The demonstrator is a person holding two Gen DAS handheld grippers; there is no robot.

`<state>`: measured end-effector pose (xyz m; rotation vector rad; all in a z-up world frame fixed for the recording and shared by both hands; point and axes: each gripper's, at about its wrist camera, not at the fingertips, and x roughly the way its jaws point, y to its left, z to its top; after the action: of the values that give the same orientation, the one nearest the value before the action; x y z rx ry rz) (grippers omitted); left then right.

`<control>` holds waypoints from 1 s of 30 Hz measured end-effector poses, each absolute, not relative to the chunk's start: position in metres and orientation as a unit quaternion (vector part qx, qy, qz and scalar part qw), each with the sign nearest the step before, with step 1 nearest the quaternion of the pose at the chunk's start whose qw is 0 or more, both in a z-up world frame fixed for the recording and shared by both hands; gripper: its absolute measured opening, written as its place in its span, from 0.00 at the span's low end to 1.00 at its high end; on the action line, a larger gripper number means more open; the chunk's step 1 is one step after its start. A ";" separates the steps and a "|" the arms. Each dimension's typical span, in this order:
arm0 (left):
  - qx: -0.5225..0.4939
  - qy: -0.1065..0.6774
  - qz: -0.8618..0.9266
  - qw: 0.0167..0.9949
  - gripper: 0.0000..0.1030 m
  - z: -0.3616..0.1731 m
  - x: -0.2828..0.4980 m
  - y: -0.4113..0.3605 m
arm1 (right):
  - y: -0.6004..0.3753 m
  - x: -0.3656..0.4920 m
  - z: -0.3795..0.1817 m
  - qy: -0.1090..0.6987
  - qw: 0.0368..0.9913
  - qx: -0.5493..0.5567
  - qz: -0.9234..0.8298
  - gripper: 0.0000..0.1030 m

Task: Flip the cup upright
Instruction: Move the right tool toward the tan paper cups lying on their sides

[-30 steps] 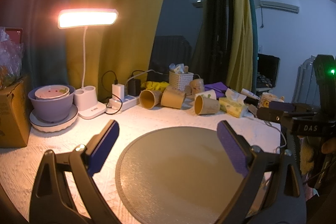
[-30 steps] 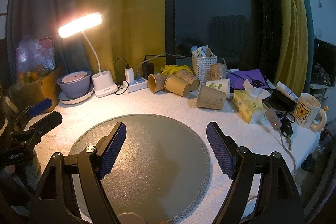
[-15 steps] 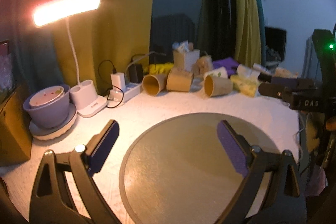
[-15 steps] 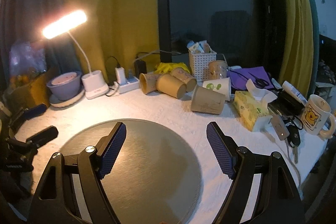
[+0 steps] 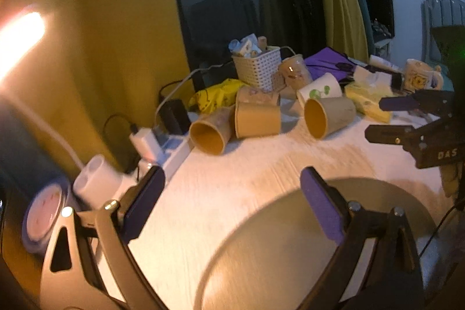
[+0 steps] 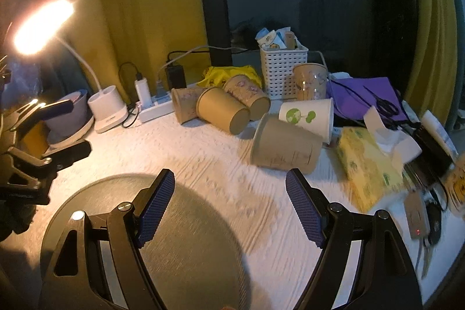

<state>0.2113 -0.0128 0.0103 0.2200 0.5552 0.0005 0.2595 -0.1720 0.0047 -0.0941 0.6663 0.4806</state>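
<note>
Several brown paper cups lie on their sides on the white tablecloth. The nearest one [image 6: 286,148] lies just beyond my right gripper [image 6: 231,207], which is open and empty. In the left wrist view this cup [image 5: 328,115] shows its open mouth. Two more brown cups [image 5: 257,118] [image 5: 210,132] lie left of it. A white cup with a green print [image 6: 308,115] lies behind. My left gripper [image 5: 232,201] is open and empty, short of the cups. The right gripper also shows in the left wrist view [image 5: 412,118], and the left one in the right wrist view [image 6: 55,127].
A round grey mat [image 6: 186,237] lies under both grippers. A lit desk lamp [image 6: 107,109], power strip [image 6: 154,106], white basket [image 6: 283,71], yellow tissue box [image 6: 369,164], keys [image 6: 421,220] and a stack of bowls [image 5: 43,217] crowd the table's back and sides.
Both grippers have moved forward towards the cups, which now look larger and closer. The mat has slid down and back in both views. The jaws stay open.
</note>
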 end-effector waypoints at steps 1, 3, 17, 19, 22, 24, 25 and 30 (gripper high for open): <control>0.111 0.276 0.000 0.955 0.92 0.009 0.224 -0.012 | -0.173 0.268 0.005 0.326 0.915 -0.041 0.233 0.79; 0.112 0.282 -0.005 0.953 0.92 0.006 0.248 -0.010 | -0.174 0.285 0.005 0.333 0.914 -0.033 0.229 0.79; 0.113 0.321 0.001 0.940 0.92 -0.035 0.376 0.023 | -0.179 0.369 -0.009 0.359 0.916 0.001 0.182 0.79; 0.122 0.324 -0.002 0.938 0.92 -0.038 0.386 0.023 | -0.179 0.377 -0.011 0.361 0.915 0.002 0.179 0.79; 0.131 0.331 -0.011 0.934 0.92 -0.043 0.396 0.024 | -0.179 0.384 -0.016 0.365 0.915 0.002 0.174 0.79; 0.140 0.336 -0.013 0.931 0.92 -0.048 0.401 0.025 | -0.180 0.386 -0.019 0.367 0.914 0.003 0.172 0.79; 0.140 0.339 -0.015 0.930 0.92 -0.049 0.403 0.026 | -0.181 0.387 -0.020 0.369 0.914 0.003 0.171 0.79; 0.142 0.354 -0.023 0.924 0.92 -0.059 0.407 0.034 | -0.181 0.389 -0.022 0.373 0.913 0.002 0.167 0.79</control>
<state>0.4071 0.0342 -0.0587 0.2904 0.7262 -0.0478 0.3891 -0.1806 -0.0222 0.0050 0.7678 0.3432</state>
